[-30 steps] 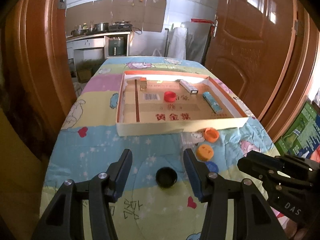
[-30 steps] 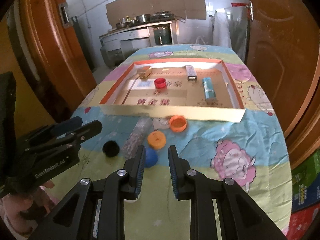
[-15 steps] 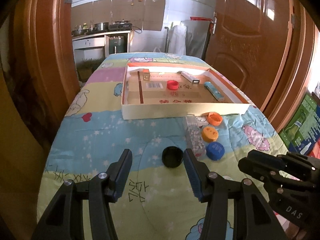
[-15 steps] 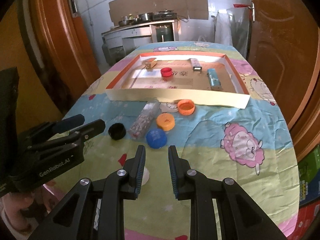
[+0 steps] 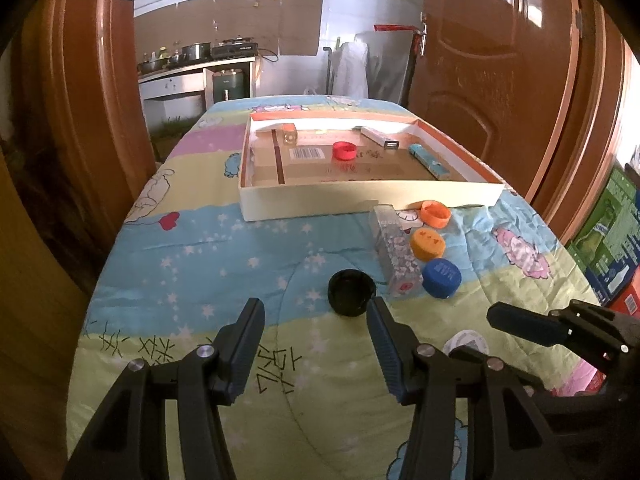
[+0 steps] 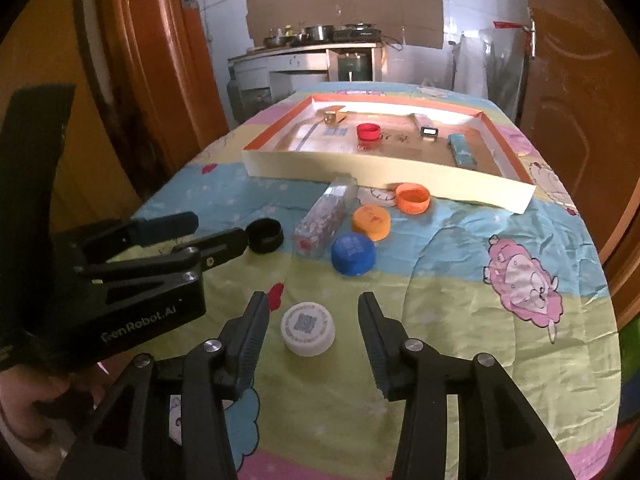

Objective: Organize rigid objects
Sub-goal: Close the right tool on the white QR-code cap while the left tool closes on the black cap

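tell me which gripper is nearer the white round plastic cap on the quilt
Right. The right gripper is open with the white round plastic cap between its fingers; the left gripper is open farther left, by the black round cap.

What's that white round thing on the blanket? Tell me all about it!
The white cap is a round, plastic-looking lid lying flat on the green part of the blanket, closed side up. Its top carries a small square printed code with tiny text around it. It sits alone, nearer the camera than the blue cap, between the open fingers of the right hand-held gripper, which do not touch it.
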A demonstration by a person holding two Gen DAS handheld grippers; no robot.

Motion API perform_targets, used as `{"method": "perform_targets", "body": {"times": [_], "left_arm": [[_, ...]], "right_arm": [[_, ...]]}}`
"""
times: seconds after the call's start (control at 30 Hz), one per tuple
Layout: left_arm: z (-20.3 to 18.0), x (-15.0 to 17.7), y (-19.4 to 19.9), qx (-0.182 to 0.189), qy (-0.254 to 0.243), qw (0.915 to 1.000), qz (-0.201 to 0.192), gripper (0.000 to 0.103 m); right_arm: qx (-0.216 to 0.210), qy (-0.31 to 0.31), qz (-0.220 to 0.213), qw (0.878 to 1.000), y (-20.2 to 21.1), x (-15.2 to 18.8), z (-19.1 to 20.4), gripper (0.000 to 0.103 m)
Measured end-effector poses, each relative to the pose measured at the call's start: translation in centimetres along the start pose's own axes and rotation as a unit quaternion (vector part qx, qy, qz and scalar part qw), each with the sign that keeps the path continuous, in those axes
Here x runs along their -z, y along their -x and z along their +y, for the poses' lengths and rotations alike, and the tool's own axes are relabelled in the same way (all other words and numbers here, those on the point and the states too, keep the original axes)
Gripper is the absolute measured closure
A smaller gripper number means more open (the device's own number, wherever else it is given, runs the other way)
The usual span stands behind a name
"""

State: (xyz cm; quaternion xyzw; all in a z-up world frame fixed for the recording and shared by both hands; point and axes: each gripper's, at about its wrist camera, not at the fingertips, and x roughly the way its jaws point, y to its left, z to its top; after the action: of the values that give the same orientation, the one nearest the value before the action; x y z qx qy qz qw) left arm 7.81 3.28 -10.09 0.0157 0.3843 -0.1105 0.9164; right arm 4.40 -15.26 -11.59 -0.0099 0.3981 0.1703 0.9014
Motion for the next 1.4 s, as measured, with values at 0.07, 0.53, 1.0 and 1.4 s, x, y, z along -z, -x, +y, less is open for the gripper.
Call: {"method": "perform_targets", "body": {"times": [0.07,0.53,1.0,1.4], "left_arm": [[-0.1,0.0,-0.2,0.001,-0.003,1.0000,0.002,0.050],[-1.2,-0.2,-2.5,-0.002,-0.022,0.9995,0.023,0.050],[-2.1,-1.4,-3.9,-0.010,-0.041,0.9984,0.038,0.061],[-1.3,-1.2,-2.9,0.007,-0.017,0.9995,0.027,0.073]], "right_arm": [[-0.001,-0.002,0.005,1.000,-0.5,0.1,-0.1,0.055],[0.005,0.006,0.011,1.000,-1.4,0.6,-0.5,0.072],[0.001,0.004,0.010,1.000,-1.2,0.7,-0.7,0.072],[-0.004,0.000,0.009,1.000,-1.2,0.6,-0.7,0.073]]}}
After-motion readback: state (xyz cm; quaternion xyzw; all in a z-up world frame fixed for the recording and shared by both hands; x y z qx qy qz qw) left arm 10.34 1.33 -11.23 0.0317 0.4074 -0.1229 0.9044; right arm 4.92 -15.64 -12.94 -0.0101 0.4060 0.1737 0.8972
